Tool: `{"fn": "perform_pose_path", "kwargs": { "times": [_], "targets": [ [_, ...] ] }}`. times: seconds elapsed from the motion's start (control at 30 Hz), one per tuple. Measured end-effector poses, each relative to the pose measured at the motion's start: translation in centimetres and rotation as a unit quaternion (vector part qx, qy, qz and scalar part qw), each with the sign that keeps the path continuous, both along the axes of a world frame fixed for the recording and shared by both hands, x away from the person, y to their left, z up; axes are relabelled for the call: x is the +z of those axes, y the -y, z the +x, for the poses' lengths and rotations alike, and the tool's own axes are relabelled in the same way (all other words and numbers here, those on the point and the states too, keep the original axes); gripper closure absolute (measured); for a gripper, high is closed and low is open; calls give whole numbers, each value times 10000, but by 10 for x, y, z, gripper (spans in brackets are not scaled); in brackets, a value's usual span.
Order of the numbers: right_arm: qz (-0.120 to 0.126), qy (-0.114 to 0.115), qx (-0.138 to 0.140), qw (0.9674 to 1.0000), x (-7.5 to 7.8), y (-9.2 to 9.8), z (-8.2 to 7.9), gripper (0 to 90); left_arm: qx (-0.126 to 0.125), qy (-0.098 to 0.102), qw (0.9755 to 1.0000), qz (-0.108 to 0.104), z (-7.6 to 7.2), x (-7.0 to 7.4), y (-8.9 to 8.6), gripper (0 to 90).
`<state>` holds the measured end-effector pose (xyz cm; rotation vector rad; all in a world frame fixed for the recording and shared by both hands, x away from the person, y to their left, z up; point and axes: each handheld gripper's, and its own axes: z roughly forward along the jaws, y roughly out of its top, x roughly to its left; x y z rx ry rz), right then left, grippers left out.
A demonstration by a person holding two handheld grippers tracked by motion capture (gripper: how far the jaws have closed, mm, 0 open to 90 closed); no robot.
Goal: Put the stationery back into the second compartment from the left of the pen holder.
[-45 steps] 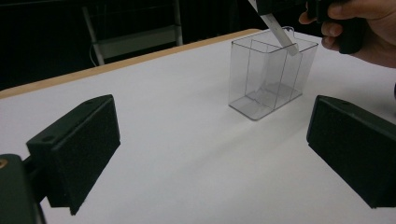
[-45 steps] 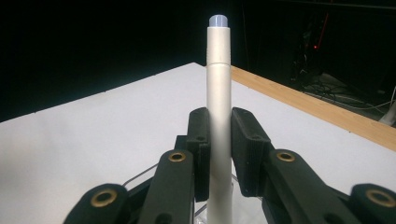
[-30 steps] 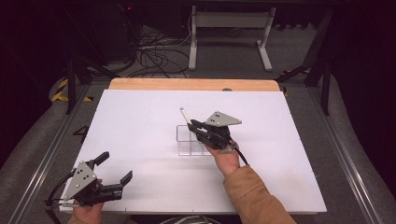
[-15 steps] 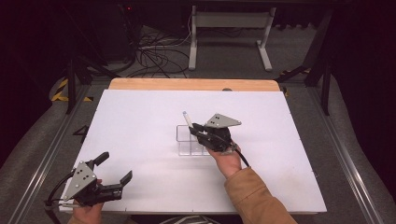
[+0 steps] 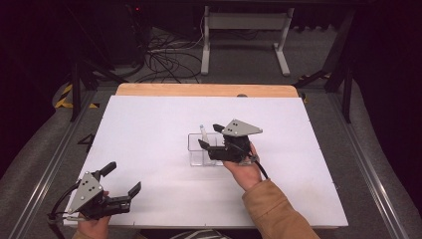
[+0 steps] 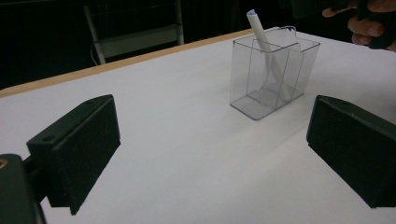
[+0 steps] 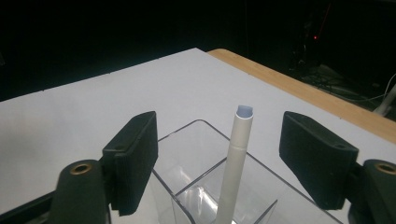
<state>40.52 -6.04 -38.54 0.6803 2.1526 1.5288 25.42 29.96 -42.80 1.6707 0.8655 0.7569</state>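
Observation:
A clear plastic box (image 5: 199, 154) with inner dividers stands at the middle of the white table (image 5: 149, 124). A white pen (image 5: 203, 133) stands in one of its compartments, leaning, its top above the rim. My right gripper (image 5: 210, 137) hovers just over the box. Its jaws have just been opening and now stand apart on either side of the pen (image 7: 236, 158) without touching it. My left gripper (image 5: 123, 178) rests open near the front left edge with nothing between its pads. From there the box (image 6: 273, 74) and pen (image 6: 262, 37) lie ahead to the right.
A wooden strip (image 5: 204, 90) runs along the table's far edge. Beyond it, cables (image 5: 164, 57) and a metal stand (image 5: 244, 35) sit on the dark floor. Metal rails (image 5: 45, 174) flank the table.
The right gripper's jaws have opened off the pen, which has sunk a little and now stands free in the box. The left gripper has not moved.

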Motion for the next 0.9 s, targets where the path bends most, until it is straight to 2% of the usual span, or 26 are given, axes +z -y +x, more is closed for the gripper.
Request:
{"fn": "perform_pose_path", "kwargs": {
  "times": [0.07, 0.3, 0.43, 0.57, 0.73, 0.9],
  "targets": [
    [-68, 84, 43, 9999, 3, 1, -4, 271, 3, -6, 10000, -12, 0, 0, 0, 35],
    [-102, 125, 85, 9998, 9, 5, -12, 229, -17, -6, 10000, 11, 0, 0, 1, 35],
    [-42, 182, 94, 9998, 14, 14, -16, 194, -15, -1, 10000, -24, 1, 0, 0, 35],
    [-85, 268, 76, 9996, 21, 26, -22, 152, -16, -6, 10000, -12, 1, 0, 1, 35],
    [-62, 144, 94, 9998, 25, 44, -28, 92, -3, -2, 10000, -17, 1, 1, 1, 35],
    [-102, 74, 139, 9998, 23, 63, -34, 55, -4, -7, 10000, -28, 1, 0, 1, 35]
  ]
}}
